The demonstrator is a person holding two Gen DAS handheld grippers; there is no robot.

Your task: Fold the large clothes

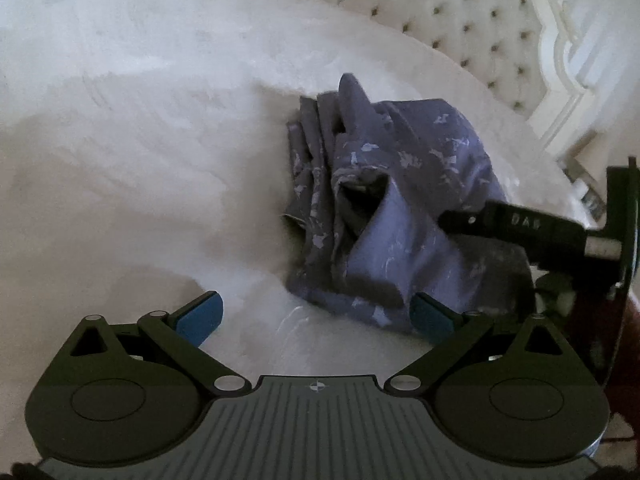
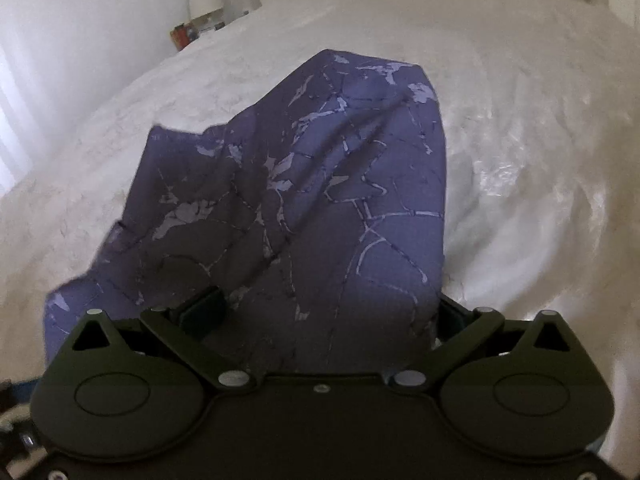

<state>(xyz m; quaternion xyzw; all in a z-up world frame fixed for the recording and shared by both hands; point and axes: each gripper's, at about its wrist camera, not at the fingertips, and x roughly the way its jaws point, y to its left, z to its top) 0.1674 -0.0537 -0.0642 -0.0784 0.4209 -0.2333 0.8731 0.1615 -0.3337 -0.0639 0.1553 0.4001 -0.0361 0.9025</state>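
A purple garment with a pale leaf print (image 1: 400,184) lies in a loosely folded heap on the white bedcover (image 1: 140,140), its stacked edges facing left. My left gripper (image 1: 316,316) stands open just short of the heap's near edge, with only bedcover between its blue pads (image 1: 200,318). From the right, my right gripper (image 1: 472,222) reaches over the heap. In the right wrist view the garment (image 2: 320,184) fills the middle and drapes down between the widely spread jaws of the right gripper (image 2: 328,312). Its pads (image 2: 204,308) do not press on the cloth.
A cream tufted headboard (image 1: 460,12) runs along the far side of the bed. A bedside table with small items (image 2: 200,24) stands at the back left. The bedcover (image 2: 520,160) stretches wide around the heap. Dark reddish floor (image 1: 628,360) shows past the bed's right edge.
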